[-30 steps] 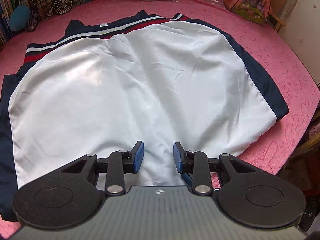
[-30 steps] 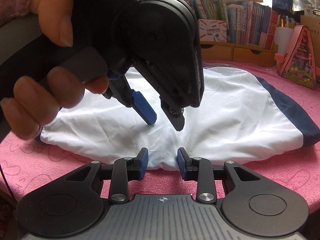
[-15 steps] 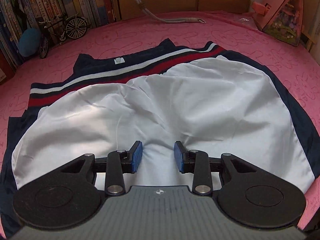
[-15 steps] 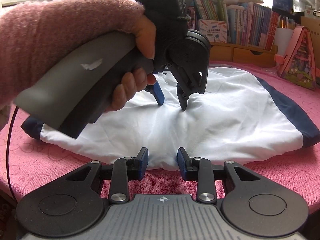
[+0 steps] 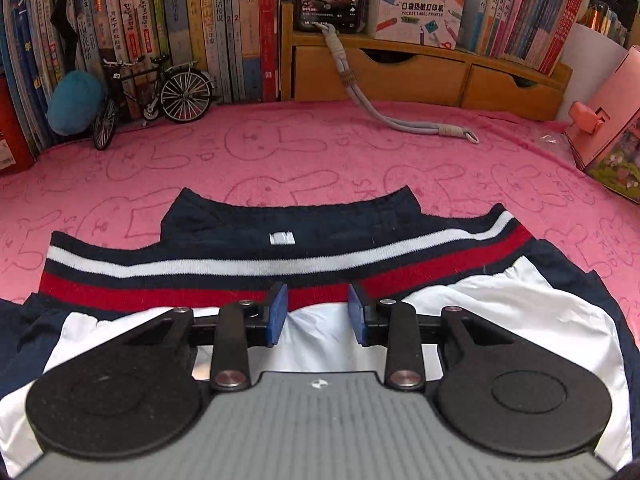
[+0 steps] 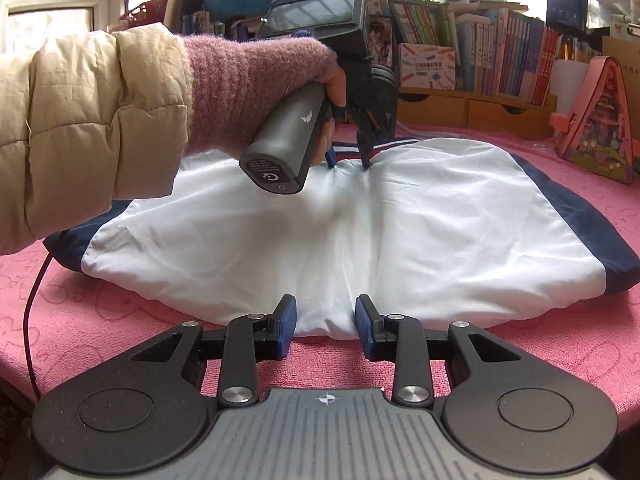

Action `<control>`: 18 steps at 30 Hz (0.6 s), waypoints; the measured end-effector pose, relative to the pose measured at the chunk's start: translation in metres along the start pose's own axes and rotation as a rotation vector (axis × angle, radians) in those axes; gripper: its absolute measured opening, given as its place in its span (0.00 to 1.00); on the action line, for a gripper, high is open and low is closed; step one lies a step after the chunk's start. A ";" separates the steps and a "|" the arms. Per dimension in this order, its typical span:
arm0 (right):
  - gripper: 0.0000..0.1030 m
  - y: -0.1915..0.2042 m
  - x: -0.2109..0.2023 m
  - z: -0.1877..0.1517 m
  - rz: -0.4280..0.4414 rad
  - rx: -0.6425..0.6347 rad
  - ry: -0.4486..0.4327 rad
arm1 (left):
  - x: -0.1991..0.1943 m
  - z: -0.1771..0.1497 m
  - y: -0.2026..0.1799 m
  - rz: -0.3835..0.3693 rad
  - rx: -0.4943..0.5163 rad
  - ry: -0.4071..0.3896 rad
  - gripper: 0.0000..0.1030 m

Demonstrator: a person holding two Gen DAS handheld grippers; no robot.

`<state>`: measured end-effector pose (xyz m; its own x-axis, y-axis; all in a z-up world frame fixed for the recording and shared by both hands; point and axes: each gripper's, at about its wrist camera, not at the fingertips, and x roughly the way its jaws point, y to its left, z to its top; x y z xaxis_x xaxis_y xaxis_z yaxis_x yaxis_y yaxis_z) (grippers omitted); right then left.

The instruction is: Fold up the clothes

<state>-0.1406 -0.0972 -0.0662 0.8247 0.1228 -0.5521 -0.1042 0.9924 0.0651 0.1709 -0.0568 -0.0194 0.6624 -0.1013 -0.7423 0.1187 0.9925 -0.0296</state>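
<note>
A jacket lies flat on the pink cloth with its white lining (image 6: 440,220) up, navy edges on both sides. Its navy, white and red ribbed band (image 5: 200,268) runs along the far edge. My left gripper (image 5: 317,300) hangs over the seam where the white fabric meets the red stripe, pads apart and nothing pinched. In the right wrist view the left gripper (image 6: 348,162) has its fingertips down at that far edge, held by a hand in a pink cuff. My right gripper (image 6: 326,308) is open at the near edge of the white fabric, which bulges between its pads.
A model bicycle (image 5: 160,92) and a blue plush ball (image 5: 74,100) stand at the back left before a row of books. A grey cord (image 5: 384,116) trails from the wooden drawers (image 5: 420,76). A pink house-shaped box (image 6: 600,120) stands at the right. A beige sleeve (image 6: 100,128) fills the left.
The left gripper has travelled away from me across the white fabric, from near the right gripper to the far edge by the striped band. The right gripper has stayed put.
</note>
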 end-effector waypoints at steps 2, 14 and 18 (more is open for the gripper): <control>0.33 -0.001 -0.001 -0.001 0.004 0.000 -0.004 | 0.005 0.002 -0.002 0.016 0.025 -0.046 0.32; 0.42 -0.120 -0.031 -0.006 -0.010 0.382 -0.237 | -0.146 -0.089 -0.009 -0.048 0.044 -0.348 0.42; 0.42 -0.159 -0.029 -0.014 -0.120 0.486 -0.209 | -0.170 -0.143 -0.020 0.013 0.011 -0.332 0.41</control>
<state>-0.1558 -0.2587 -0.0716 0.9131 -0.0421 -0.4055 0.2254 0.8810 0.4161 -0.0500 -0.0492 0.0114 0.8686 -0.1070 -0.4839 0.1153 0.9932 -0.0127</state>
